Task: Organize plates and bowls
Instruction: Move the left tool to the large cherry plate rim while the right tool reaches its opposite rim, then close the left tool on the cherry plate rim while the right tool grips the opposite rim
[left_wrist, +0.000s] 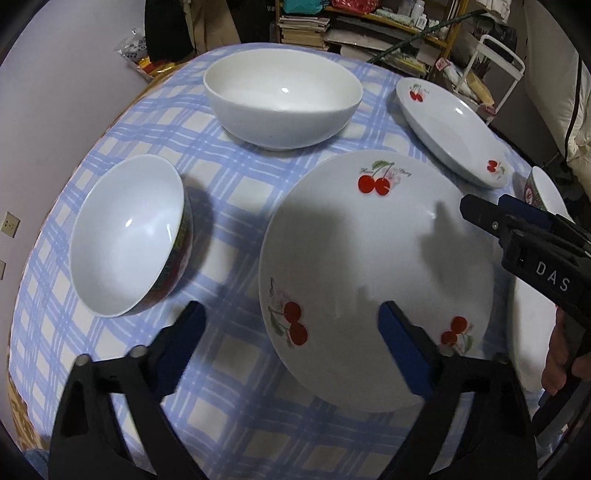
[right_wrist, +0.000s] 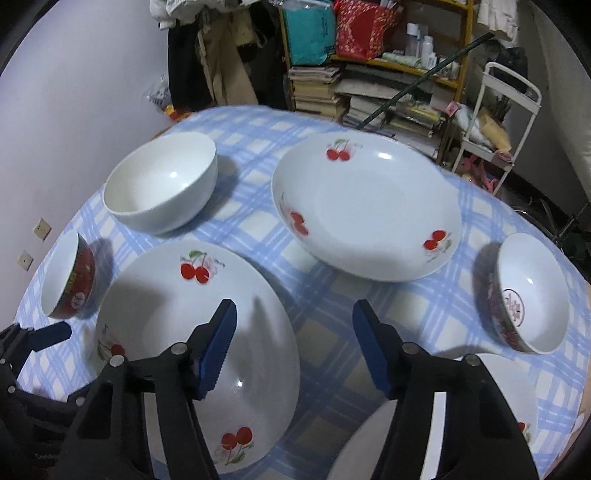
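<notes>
The wide white ceramic plate with red cherry prints (left_wrist: 376, 266) lies flat on the surface right in front of me, near the close edge. My left gripper (left_wrist: 291, 347) hangs just above its near left rim with the fingers spread wide, the right blue pad (left_wrist: 402, 350) over the plate and the left pad over the cloth; they hold nothing. My right gripper (right_wrist: 293, 345) is also spread wide and empty, its left blue pad (right_wrist: 218, 345) above the same plate's right side (right_wrist: 192, 332) and its right pad above bare cloth. In the left view that gripper shows as a black arm reaching in from the right edge (left_wrist: 498, 218).

Farther away and to the right sits a second white cherry-printed plate (right_wrist: 369, 210), apart from the first. A plain white ceramic bowl (left_wrist: 282, 98) stands at the far side of the surface. To the left of the near plate is a smaller bowl with a white inside and a dark red patterned outside (left_wrist: 127, 236); whether it touches the plate I cannot tell. A similar patterned bowl (right_wrist: 532, 291) stands at the far right. Another white dish (right_wrist: 491, 402) shows partly at the near right, behind my right fingers.

Everything rests on a blue-and-white checked tablecloth (left_wrist: 236, 206). Beyond the surface stand cluttered shelves of books (right_wrist: 317, 88).
</notes>
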